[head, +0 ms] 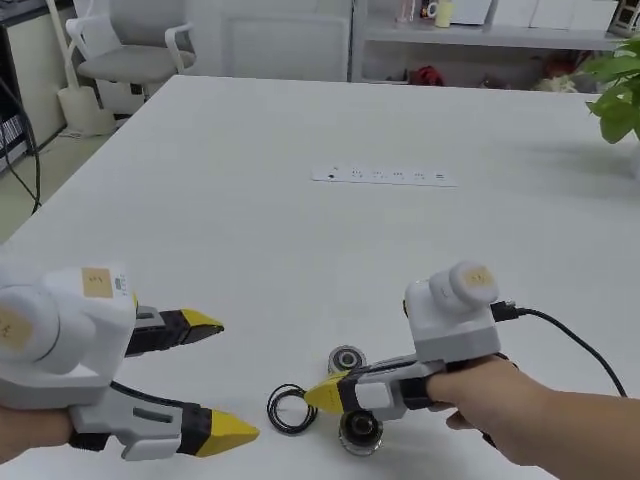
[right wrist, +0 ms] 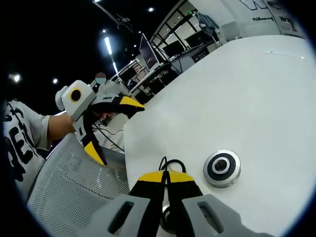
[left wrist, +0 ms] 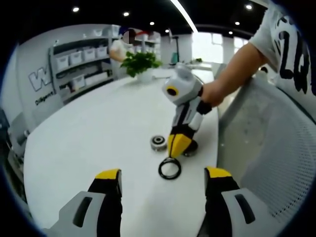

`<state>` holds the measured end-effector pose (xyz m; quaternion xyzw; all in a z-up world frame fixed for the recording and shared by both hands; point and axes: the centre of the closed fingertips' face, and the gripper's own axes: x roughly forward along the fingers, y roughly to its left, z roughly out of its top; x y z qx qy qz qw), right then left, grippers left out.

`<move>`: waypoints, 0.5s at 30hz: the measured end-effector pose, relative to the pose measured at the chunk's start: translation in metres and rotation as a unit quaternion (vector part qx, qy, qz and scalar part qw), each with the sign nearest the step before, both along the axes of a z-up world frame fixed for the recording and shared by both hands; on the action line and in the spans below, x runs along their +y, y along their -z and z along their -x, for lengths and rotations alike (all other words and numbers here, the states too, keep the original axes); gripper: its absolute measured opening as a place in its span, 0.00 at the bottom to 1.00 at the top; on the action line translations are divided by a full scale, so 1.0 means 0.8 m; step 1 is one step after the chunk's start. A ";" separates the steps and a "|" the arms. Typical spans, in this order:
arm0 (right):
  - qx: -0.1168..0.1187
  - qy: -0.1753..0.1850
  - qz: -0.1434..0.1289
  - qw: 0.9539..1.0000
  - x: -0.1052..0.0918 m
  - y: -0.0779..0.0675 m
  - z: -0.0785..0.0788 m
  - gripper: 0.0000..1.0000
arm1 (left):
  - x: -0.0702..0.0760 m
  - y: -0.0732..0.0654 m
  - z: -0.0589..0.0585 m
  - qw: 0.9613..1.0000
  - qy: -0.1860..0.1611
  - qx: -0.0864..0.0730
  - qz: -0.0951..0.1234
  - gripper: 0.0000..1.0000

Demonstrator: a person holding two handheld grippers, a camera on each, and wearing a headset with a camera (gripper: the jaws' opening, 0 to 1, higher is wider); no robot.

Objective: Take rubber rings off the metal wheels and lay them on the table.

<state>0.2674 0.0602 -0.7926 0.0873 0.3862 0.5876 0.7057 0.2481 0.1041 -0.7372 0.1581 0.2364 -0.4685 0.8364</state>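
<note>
Laying the rubber rings [head: 289, 409] flat on the tabletop [head: 300, 250] means parting the closed right gripper [head: 314, 395] gently, clear of the wheels; left gripper [head: 230, 376] hangs wide

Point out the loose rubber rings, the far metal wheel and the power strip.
rubber rings [left wrist: 169, 177], left gripper view: lower band of the black loop.
far metal wheel [head: 347, 358], head view: its dark hub.
power strip [head: 385, 176], head view: middle of its top face.

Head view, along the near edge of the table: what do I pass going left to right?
From the left: left tool → rubber rings → metal wheels → hand. The right tool overlaps the rings, so it is left out.
</note>
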 end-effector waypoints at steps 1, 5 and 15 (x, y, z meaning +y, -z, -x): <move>-0.001 0.000 0.001 1.000 0.000 0.000 0.000 0.00 | 0.000 0.000 0.000 1.000 0.000 0.000 0.000 0.69; -0.006 0.004 0.005 1.000 -0.001 0.002 -0.003 0.00 | 0.001 0.001 0.000 1.000 -0.001 0.001 0.000 0.69; -0.017 0.012 0.014 1.000 -0.006 0.006 -0.008 0.03 | -0.001 0.004 0.001 1.000 0.001 0.004 -0.001 0.68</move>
